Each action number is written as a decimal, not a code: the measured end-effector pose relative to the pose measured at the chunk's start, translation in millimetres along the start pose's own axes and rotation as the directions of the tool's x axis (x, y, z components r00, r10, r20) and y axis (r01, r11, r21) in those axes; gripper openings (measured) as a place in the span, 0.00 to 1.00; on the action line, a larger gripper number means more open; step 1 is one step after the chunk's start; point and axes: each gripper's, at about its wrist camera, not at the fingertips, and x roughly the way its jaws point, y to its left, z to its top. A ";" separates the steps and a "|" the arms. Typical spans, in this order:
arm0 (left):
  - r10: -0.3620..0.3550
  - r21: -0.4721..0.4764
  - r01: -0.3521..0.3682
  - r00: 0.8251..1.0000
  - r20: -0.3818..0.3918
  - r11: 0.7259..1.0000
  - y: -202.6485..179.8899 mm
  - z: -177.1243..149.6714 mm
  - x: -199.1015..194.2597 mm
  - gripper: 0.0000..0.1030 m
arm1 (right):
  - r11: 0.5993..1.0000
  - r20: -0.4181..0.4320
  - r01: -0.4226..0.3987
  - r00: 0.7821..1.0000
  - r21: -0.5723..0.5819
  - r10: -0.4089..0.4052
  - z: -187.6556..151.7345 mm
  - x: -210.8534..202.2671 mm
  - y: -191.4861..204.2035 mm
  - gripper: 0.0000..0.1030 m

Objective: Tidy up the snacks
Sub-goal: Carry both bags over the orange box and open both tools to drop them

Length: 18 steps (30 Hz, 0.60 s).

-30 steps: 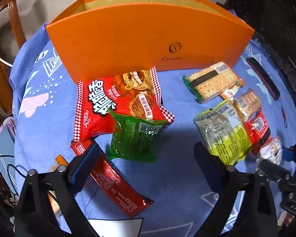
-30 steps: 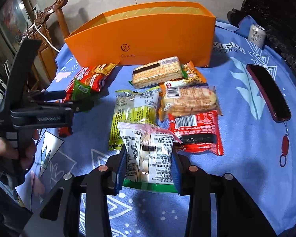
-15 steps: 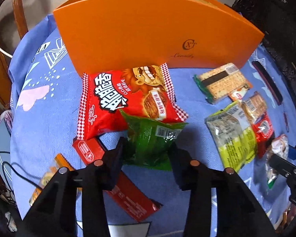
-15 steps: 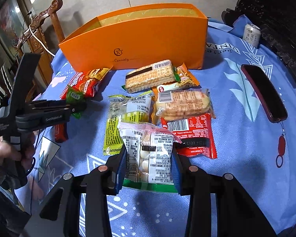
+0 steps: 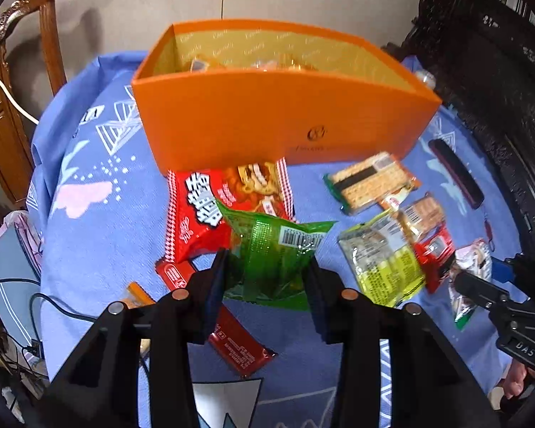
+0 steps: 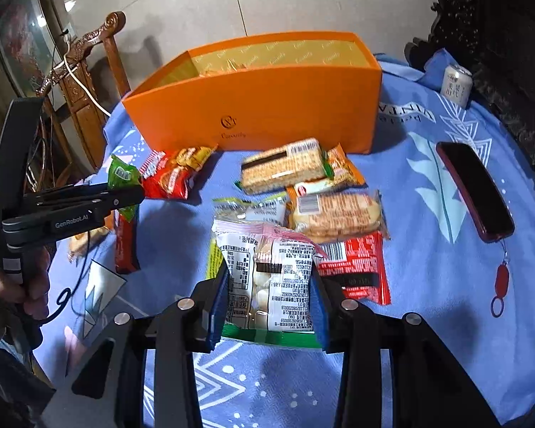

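- Left gripper [image 5: 267, 278] pinches my green snack packet [image 5: 274, 249], lower centre of frame, below the orange box [image 5: 267, 117].
- Right gripper [image 6: 269, 292] clamps my white snack packet [image 6: 267, 267], bottom centre.

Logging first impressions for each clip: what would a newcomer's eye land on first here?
The tall orange box at the back of the blue tablecloth, with snacks already inside. Then the two held packets: the left gripper shut on a green snack packet lifted above the red noodle-snack bag, and the right gripper shut on a white packet near the front edge.
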 end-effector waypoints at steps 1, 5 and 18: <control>-0.001 -0.004 0.001 1.000 0.007 1.000 0.4 1.5 -4.3 0.39 | 1.000 0.005 -0.001 1.000 -0.003 0.001 1.8 -1.2 0.9 0.39; -0.005 -0.018 0.006 0.999 0.039 1.000 2.9 12.5 -21.4 0.39 | 1.000 0.026 -0.007 1.000 -0.020 0.008 15.4 -6.7 3.2 0.39; -0.010 -0.024 0.016 0.974 0.224 1.000 6.0 124.2 -70.9 0.39 | 0.996 0.265 -0.003 0.964 -0.091 0.028 146.2 -47.5 10.8 0.39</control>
